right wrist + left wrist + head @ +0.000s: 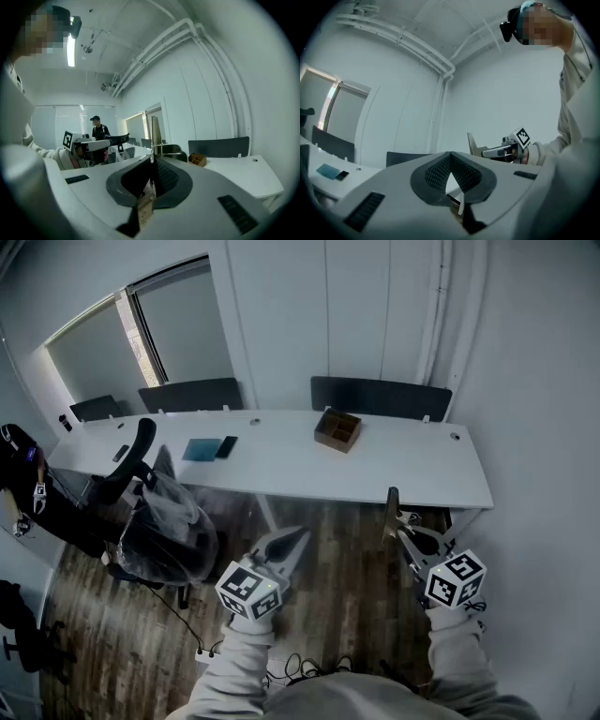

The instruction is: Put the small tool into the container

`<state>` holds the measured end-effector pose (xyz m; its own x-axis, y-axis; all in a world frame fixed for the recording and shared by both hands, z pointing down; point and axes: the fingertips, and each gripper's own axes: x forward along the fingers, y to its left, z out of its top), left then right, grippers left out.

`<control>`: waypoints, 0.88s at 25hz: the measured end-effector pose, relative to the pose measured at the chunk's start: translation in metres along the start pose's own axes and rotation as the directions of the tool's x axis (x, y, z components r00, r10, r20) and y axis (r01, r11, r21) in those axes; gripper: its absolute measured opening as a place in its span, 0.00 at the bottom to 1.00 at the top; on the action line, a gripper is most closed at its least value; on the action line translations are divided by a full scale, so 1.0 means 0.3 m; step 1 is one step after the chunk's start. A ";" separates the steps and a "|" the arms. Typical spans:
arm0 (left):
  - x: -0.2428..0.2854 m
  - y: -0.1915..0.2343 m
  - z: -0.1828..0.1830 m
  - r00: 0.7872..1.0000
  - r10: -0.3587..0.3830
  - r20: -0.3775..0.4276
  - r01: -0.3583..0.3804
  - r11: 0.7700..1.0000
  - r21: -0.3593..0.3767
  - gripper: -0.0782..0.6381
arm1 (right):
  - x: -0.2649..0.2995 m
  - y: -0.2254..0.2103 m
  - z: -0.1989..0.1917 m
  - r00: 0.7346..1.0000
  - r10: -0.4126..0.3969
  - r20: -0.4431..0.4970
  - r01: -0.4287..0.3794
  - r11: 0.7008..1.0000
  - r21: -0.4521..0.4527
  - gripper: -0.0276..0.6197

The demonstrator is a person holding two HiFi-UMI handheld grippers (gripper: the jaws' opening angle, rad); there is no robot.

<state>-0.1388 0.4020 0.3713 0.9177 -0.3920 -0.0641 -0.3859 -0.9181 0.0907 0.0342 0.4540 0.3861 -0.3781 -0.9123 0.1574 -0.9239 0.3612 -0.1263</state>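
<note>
Left tongs (300, 534): we hold them above the floor, short of the desk (412, 474), tips pressed together with nothing between.
Right tongs (392, 498): also short of the desk, closed and empty.
Container (337, 429): wooden, on the desk, right of its middle.
Small tool: we cannot make it out.

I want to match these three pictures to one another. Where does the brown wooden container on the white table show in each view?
Head view: the container stands on the white table, a little right of centre, near the far edge.
Left gripper view: not in it; only part of the table shows, at the left.
Right gripper view: small, right of centre, on the table.
Shared landmark: the white table.
</note>
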 end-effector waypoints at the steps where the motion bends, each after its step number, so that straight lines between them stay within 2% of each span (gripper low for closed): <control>1: -0.001 -0.001 -0.004 1.000 0.001 -0.004 -0.001 1.000 0.003 0.11 | 0.001 0.004 -0.002 1.000 0.005 -0.003 -0.005 1.000 -0.002 0.07; 8: -0.009 0.010 0.003 1.000 0.009 -0.008 -0.009 1.000 0.017 0.11 | 0.008 0.022 0.005 1.000 0.006 -0.010 -0.006 1.000 -0.020 0.07; 14: 0.006 0.019 -0.032 0.999 0.026 -0.038 -0.025 0.999 0.030 0.11 | 0.000 0.006 0.001 1.000 0.013 0.015 -0.013 0.999 0.049 0.07; 22: 0.043 -0.016 -0.032 0.999 -0.004 -0.040 0.005 1.000 0.021 0.11 | -0.024 -0.041 -0.008 1.000 0.004 0.022 -0.005 0.998 0.064 0.07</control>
<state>-0.1242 0.4019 0.3796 0.9222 -0.3859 -0.0245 -0.3835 -0.9209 0.0694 0.0481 0.4566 0.3890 -0.3802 -0.9150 0.1351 -0.9164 0.3528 -0.1892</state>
